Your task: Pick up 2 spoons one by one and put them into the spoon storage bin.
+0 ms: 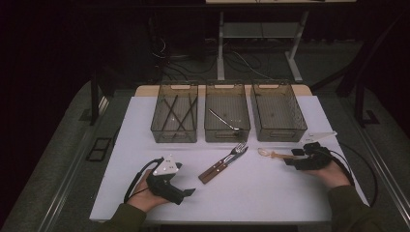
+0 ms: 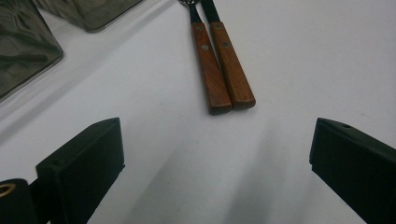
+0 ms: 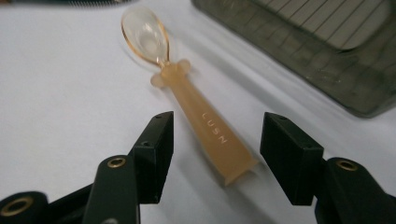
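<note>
A translucent orange spoon (image 1: 273, 154) (image 3: 205, 121) lies flat on the white table (image 1: 270, 193), its bowl pointing away from my right gripper (image 1: 295, 157) (image 3: 217, 154). The jaws stand open on either side of the spoon's handle end, with a gap on both sides. A fork and a knife with wooden handles (image 1: 225, 163) (image 2: 222, 70) lie side by side at the table's middle. My left gripper (image 1: 186, 193) (image 2: 217, 158) rests near the front left, open with nothing between its jaws, and faces the two wooden handles from a short distance.
Three smoky see-through bins stand in a row at the back. The left bin (image 1: 174, 136) holds dark thin sticks, the middle bin (image 1: 227, 136) a metal utensil, and the right bin (image 1: 280, 135) looks bare. The right bin's corner (image 3: 327, 60) is close beside the spoon.
</note>
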